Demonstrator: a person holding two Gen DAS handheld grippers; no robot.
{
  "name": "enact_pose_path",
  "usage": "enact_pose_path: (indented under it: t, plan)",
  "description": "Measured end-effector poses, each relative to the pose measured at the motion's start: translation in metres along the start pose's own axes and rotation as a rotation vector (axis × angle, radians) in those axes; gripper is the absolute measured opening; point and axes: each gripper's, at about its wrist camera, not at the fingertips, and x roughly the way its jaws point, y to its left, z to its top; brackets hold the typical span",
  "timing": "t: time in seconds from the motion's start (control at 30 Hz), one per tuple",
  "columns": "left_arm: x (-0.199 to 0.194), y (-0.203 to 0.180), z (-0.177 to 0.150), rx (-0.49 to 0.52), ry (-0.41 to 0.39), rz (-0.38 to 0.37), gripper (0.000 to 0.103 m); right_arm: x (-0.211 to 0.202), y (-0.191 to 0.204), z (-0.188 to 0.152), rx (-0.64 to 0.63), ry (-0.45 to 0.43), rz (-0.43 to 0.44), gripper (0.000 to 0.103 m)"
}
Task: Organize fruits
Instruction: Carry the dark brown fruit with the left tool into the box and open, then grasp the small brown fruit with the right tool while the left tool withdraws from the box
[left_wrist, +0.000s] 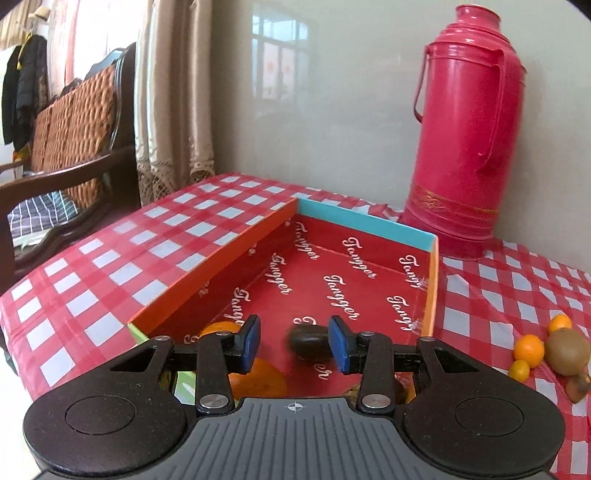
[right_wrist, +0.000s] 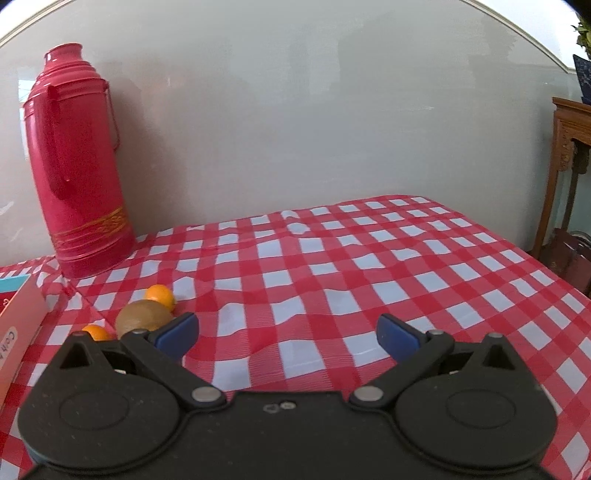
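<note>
- My left gripper (left_wrist: 294, 341) is hanging over the near end of the red box (left_wrist: 430, 291); its blue pads are standing apart, and a dark, blurred fruit (left_wrist: 308, 339) is sitting between them. It is touching the right-hand pad, while a gap is showing on the left, so I cannot tell whether it is being gripped.
- My linkage is hiding part of an orange (left_wrist: 258, 376) inside the box, and a second orange shape is peeking behind my left finger.
- The box floor is repeating the white script "Taugger", as far as I can read it, with some copies cut off by my fingers.
- My right gripper (right_wrist: 287, 336) is hovering with its jaws spread wide, nothing between them, only the checked tablecloth (right_wrist: 369, 258).
- A kiwi (right_wrist: 142, 315) is lying just left of my left fingertip, with small oranges (right_wrist: 159, 295) touching it on both sides, one half covered by my frame.
- The box edge is cropped at the left, its label unreadable.
- A red thermos (right_wrist: 77, 177) is standing behind, against the wall.
</note>
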Motion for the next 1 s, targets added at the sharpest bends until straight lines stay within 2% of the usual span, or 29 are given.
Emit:
enact_pose_path:
  t: [0.27, 0.33, 0.37, 0.4, 0.47, 0.57, 0.67, 0.8, 0.93, 1.0]
  plan:
    - [-0.005, 0.018, 0.002, -0.038, -0.019, 0.017, 0.041, 0.004, 0.012, -0.002, -0.041, 0.019, 0.087, 0.097]
    - [-0.007, 0.025, 0.004, -0.050, -0.023, 0.025, 0.044, 0.005, 0.017, -0.003, -0.060, 0.026, 0.120, 0.097]
    - [-0.008, 0.028, 0.004, -0.055, -0.026, 0.030, 0.053, 0.006, 0.019, -0.004, -0.069, 0.029, 0.134, 0.097]
    - [-0.009, 0.032, 0.004, -0.060, -0.032, 0.041, 0.068, 0.007, 0.022, -0.004, -0.078, 0.033, 0.146, 0.097]
    - [-0.014, 0.037, 0.005, -0.062, -0.062, 0.078, 0.084, 0.009, 0.027, -0.005, -0.099, 0.043, 0.171, 0.093]
    - [-0.021, 0.045, 0.006, -0.053, -0.106, 0.104, 0.091, 0.013, 0.034, -0.006, -0.119, 0.067, 0.211, 0.086]
    - [-0.023, 0.056, 0.007, -0.064, -0.110, 0.132, 0.101, 0.018, 0.039, -0.006, -0.116, 0.098, 0.250, 0.079]
    - [-0.024, 0.079, 0.009, -0.110, -0.116, 0.175, 0.103, 0.026, 0.042, -0.006, -0.090, 0.137, 0.293, 0.072]
    - [-0.022, 0.104, 0.008, -0.157, -0.105, 0.211, 0.103, 0.034, 0.048, -0.007, -0.081, 0.167, 0.305, 0.060]
    - [-0.022, 0.116, 0.008, -0.185, -0.103, 0.232, 0.103, 0.038, 0.052, -0.009, -0.082, 0.178, 0.301, 0.058]
